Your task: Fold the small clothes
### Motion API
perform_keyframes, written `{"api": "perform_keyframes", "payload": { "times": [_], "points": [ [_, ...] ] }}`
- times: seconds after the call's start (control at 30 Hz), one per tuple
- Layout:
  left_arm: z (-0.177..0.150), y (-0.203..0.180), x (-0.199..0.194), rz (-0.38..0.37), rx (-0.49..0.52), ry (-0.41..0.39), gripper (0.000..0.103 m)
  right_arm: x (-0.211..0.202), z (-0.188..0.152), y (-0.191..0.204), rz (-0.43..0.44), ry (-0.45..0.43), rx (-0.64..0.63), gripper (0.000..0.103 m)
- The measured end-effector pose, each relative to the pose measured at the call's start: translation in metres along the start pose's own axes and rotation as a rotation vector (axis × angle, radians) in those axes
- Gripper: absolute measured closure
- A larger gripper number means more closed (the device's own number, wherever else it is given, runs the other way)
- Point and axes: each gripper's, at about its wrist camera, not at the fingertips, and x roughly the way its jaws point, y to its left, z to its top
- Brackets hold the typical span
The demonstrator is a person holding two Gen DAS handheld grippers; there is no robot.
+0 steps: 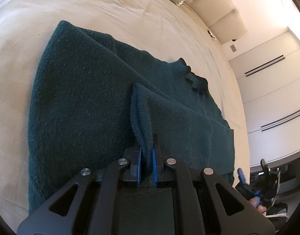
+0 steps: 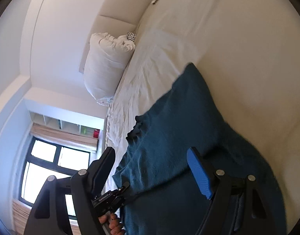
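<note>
Dark green sweater (image 1: 81, 101) lying flat on the bed (image 1: 91, 5), neck end toward the pillow (image 2: 104, 66). Lots of bare sheet all around the sweater: on its far side, past its bottom hem, and up toward the headboard (image 1: 218, 13). Near edge of the sweater running right along the bed's side, with wardrobe doors (image 1: 267, 90) past it.

Left claw (image 1: 146, 162) pinched tight on a sleeve (image 1: 142, 117), blue pads pressing the cuff from both sides. Sleeve lifted in a ridge over the middle of the sweater. Lower part of the sweater hidden under the claw's black frame.

Right claw (image 2: 150, 156) spread wide, nothing between its fingers, hanging over the sweater's near edge. One blue pad in clear sight, the other finger seen only from its dark back. Same claw tiny and cut off at the corner of the left view.

Part of a hand (image 2: 110, 223) peeking out low beside the sweater, mostly cut off. Sweater fuzzy and blurred in the right view, folds hard to make out there. Window (image 2: 52, 160) bright past the bed's end.
</note>
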Motion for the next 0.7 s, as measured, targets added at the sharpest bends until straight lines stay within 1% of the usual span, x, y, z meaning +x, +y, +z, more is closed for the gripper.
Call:
{"api": "perform_keyframes", "payload": {
  "times": [0.17,0.27,0.37,0.4,0.43,0.53,0.57,0.63,0.67,0.7],
  "points": [
    [-0.001,0.0,-0.005,-0.003,-0.002,0.013,0.093,0.005,0.014,0.009,-0.055,-0.002,-0.066,0.024],
    [-0.001,0.0,-0.012,0.029,0.0,0.02,0.092,0.005,0.024,0.008,-0.071,-0.018,-0.075,0.024],
    [0.001,-0.002,-0.021,0.098,0.001,0.023,0.09,0.007,0.035,0.004,-0.089,-0.017,-0.079,0.024],
    [0.002,-0.004,-0.024,0.13,0.01,0.026,0.09,0.009,0.039,0.003,-0.094,-0.01,-0.079,0.024],
    [0.003,-0.007,-0.028,0.179,0.023,0.024,0.09,0.011,0.043,0.002,-0.097,-0.005,-0.08,0.024],
    [0.007,-0.023,-0.044,0.368,0.094,-0.04,0.09,0.023,0.054,0.002,-0.075,0.044,-0.095,0.024],
    [0.007,-0.028,-0.051,0.404,0.113,-0.073,0.09,0.027,0.057,0.002,-0.07,0.058,-0.098,0.025],
    [0.008,-0.038,-0.06,0.408,0.136,-0.138,0.09,0.037,0.065,0.002,-0.058,0.082,-0.107,0.025],
    [0.009,-0.049,-0.06,0.39,0.183,-0.171,0.09,0.042,0.07,0.001,-0.047,0.093,-0.107,0.025],
    [0.009,-0.057,-0.056,0.369,0.219,-0.178,0.09,0.05,0.076,-0.001,-0.034,0.111,-0.104,0.025]
  ]
}}
